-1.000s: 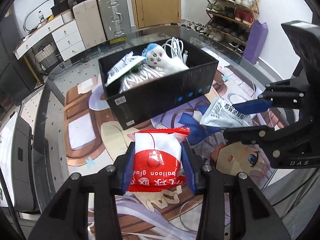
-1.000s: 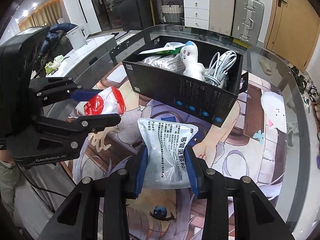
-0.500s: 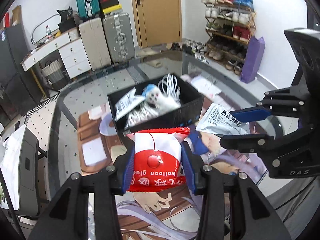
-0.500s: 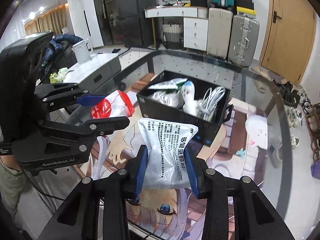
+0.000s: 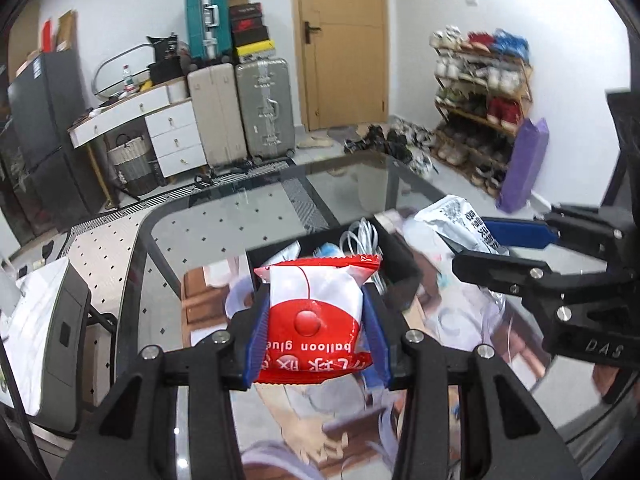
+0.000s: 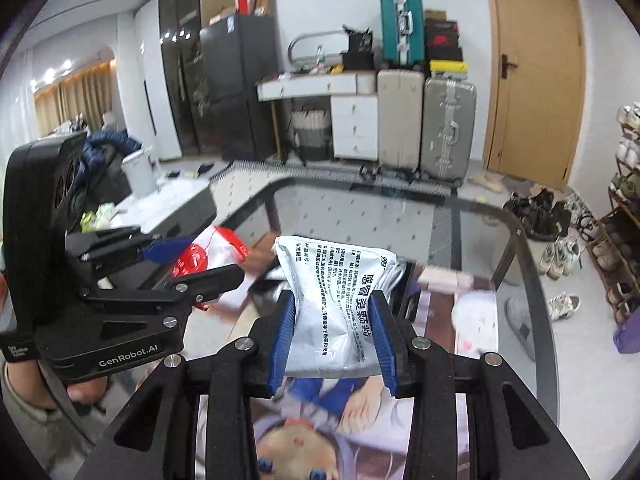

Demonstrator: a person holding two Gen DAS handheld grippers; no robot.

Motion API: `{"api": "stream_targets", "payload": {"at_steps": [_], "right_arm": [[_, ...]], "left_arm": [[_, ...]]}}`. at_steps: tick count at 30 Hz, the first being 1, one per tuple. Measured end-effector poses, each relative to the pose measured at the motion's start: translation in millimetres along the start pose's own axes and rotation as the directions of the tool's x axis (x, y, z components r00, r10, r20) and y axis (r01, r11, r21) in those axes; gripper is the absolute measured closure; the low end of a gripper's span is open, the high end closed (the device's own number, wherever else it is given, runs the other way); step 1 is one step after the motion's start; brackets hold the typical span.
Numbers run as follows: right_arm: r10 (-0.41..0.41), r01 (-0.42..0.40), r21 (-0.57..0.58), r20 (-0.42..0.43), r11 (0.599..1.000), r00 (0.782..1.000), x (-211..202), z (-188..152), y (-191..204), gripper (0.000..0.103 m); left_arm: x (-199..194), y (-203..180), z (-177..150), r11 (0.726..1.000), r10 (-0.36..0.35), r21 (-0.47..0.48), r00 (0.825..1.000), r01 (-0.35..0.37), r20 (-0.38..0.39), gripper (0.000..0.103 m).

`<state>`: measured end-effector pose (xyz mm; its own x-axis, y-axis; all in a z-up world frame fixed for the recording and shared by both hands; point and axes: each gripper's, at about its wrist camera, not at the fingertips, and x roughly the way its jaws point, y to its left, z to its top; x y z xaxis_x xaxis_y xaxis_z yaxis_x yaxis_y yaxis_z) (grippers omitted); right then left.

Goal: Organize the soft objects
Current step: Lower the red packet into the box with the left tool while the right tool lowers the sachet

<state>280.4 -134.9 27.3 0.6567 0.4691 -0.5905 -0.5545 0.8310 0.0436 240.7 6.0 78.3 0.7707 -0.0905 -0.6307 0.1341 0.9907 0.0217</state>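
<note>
**Two packets held high, the box waiting below**

Nearest in the left wrist view, the left tool (image 5: pixel 316 344) is clamped on the red-and-white packet (image 5: pixel 316 312), its blue pads pressing both sides; nearest in the right wrist view, the right tool (image 6: pixel 334 340) pinches the silver packet (image 6: pixel 340 304) hard enough to crease its middle; both packets hang clear above the tabletop (image 5: pixel 224 224), the silver one to the right of the red one; just beyond and below them sits the black box (image 5: pixel 396 264), largely hidden behind the packets, with white cables (image 5: pixel 362 232) showing inside; far off stand the suitcases (image 5: pixel 240 112) and a shoe rack (image 5: pixel 484 92); the step in hand looks like carrying both packets to the box; to do it well, bring each one over the opening before letting go, lower it until it nears the contents, and release one tool at a time so the two do not collide; keep the squeeze gentle, since soft packets bulge and may slip
</note>
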Motion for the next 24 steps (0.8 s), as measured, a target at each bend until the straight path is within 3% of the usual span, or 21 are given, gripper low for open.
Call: {"api": "stream_targets", "payload": {"at_steps": [5,13,19,24], "right_arm": [[-0.058,0.059,0.042,-0.017,0.997,0.998,29,14,-11,0.065],[-0.075,0.079,0.077,-0.052,0.994,0.996,91,19,-28,0.066],[-0.086,0.098,0.109,-0.111,0.989,0.99,122,18,-37,0.066],[-0.038,0.064,0.142,-0.176,0.988,0.984,155,3,-46,0.066]], "left_arm": [[32,16,8,0.996,0.06,-0.066,0.998,-0.06,-0.002,0.061],[89,34,4,0.98,0.062,-0.184,0.997,-0.071,-0.052,0.061],[129,22,-12,0.979,0.074,-0.177,0.988,-0.098,-0.135,0.061],[147,9,-19,0.985,0.067,-0.144,0.982,-0.094,-0.178,0.06]]}}
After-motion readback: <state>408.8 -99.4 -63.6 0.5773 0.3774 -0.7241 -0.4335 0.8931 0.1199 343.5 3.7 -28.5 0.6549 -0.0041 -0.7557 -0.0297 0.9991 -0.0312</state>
